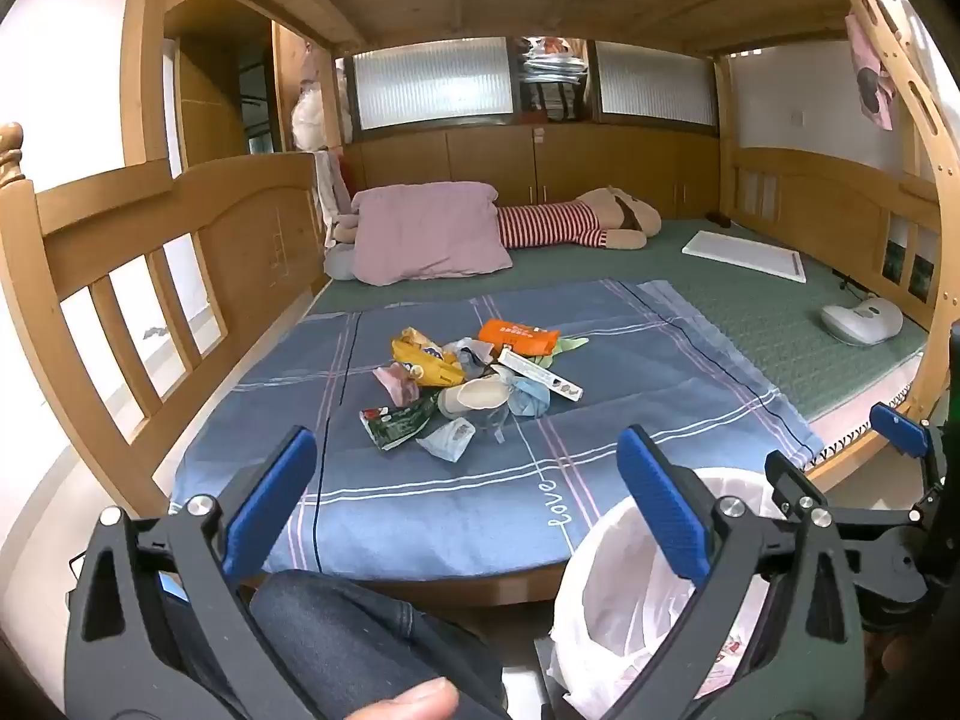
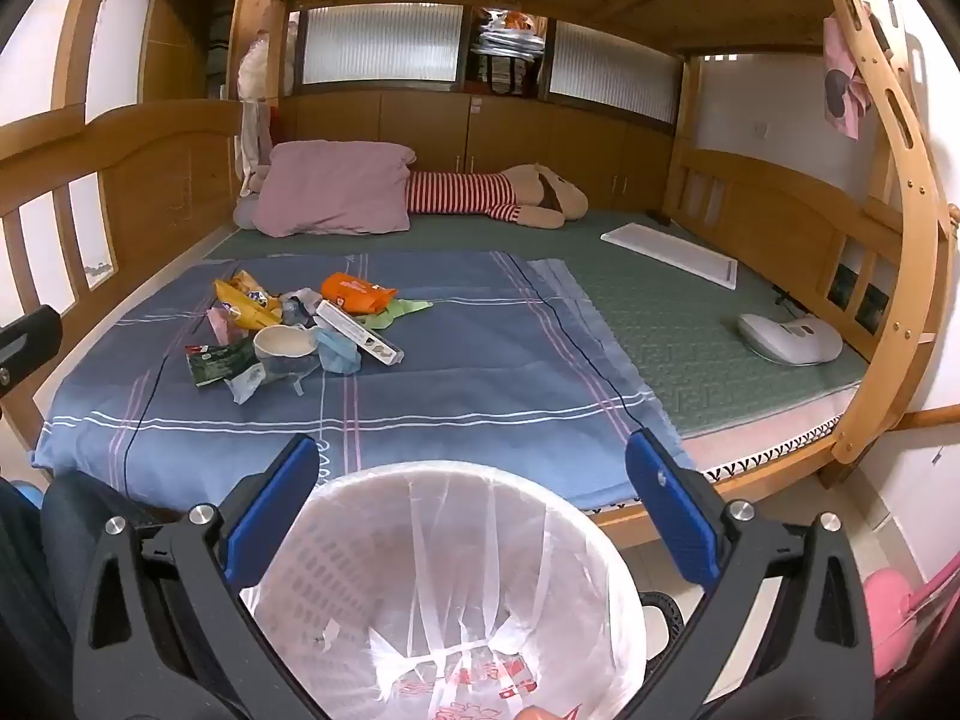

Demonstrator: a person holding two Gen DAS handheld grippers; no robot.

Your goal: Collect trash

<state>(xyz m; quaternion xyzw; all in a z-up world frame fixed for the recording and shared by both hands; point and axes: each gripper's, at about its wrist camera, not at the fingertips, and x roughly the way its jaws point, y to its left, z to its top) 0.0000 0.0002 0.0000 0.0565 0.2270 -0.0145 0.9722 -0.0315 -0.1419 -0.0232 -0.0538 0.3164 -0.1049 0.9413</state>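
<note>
Two grippers stood wide apart in the jaws, gripping nothing: the left gripper point(image 1: 465, 480) and the right gripper point(image 2: 474, 495). A trash pile point(image 1: 462, 387) lay on the blue blanket point(image 1: 600, 468), at twelve o'clock from the left gripper. The lined wastebasket point(image 2: 444, 588) sat at six o'clock beneath the right gripper.

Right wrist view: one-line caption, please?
Open right gripper above white bag-lined bin; mixed wrapper trash pile on blue plaid sheet.

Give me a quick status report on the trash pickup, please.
Left tool and right tool both open, empty. Trash pile untouched on the blue plaid sheet. Lined bin below the right tool, looks empty. Nothing in the way.
</note>
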